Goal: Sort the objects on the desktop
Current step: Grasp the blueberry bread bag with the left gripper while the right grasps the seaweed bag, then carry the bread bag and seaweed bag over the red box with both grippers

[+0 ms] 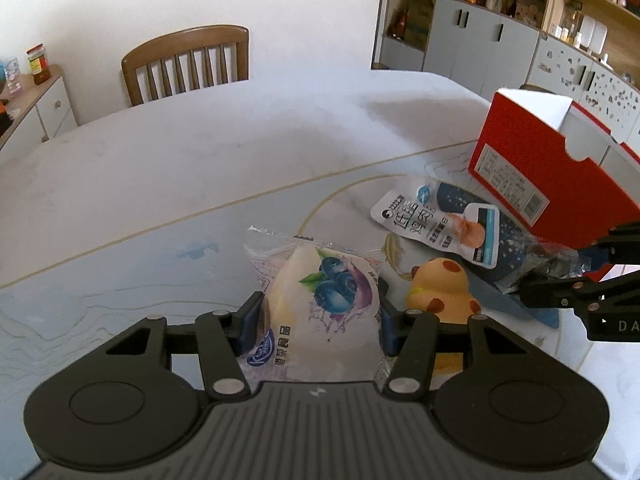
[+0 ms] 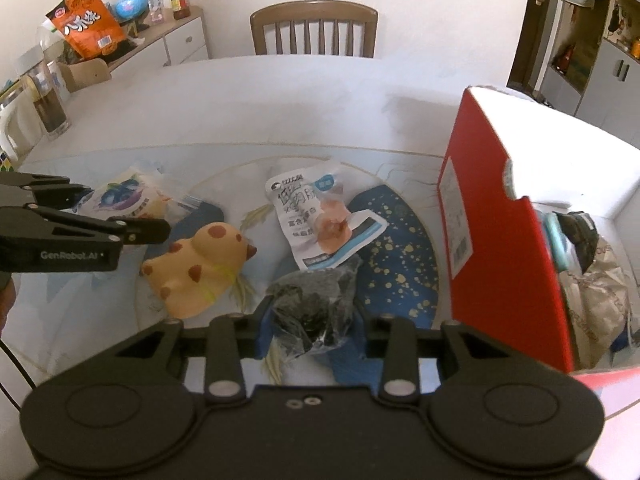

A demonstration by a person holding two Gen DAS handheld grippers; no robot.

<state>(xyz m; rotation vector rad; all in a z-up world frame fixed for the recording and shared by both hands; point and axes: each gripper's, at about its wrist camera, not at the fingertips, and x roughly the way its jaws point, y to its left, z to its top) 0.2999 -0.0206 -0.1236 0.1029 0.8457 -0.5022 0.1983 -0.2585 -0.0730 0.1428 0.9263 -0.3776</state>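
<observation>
My left gripper [image 1: 320,316] is shut on a blueberry bread packet [image 1: 320,300], seen also in the right wrist view [image 2: 124,196]. My right gripper [image 2: 312,320] is shut on a dark crinkly packet [image 2: 316,304]; in the left wrist view that packet [image 1: 548,260] sits at the right gripper's tips. An orange spotted toy [image 2: 200,268] lies between the two grippers, also in the left wrist view [image 1: 444,284]. A white chicken snack pouch [image 2: 320,216] lies flat beyond it [image 1: 440,216]. A red box [image 2: 504,216] stands open at the right, with bagged items inside.
A patterned mat [image 2: 400,264] covers the near table. A wooden chair [image 2: 314,32] stands at the far edge. A sideboard [image 2: 176,40] with jars and an orange snack bag [image 2: 86,20] is at the left. A glass jar [image 2: 46,96] stands on the table's left.
</observation>
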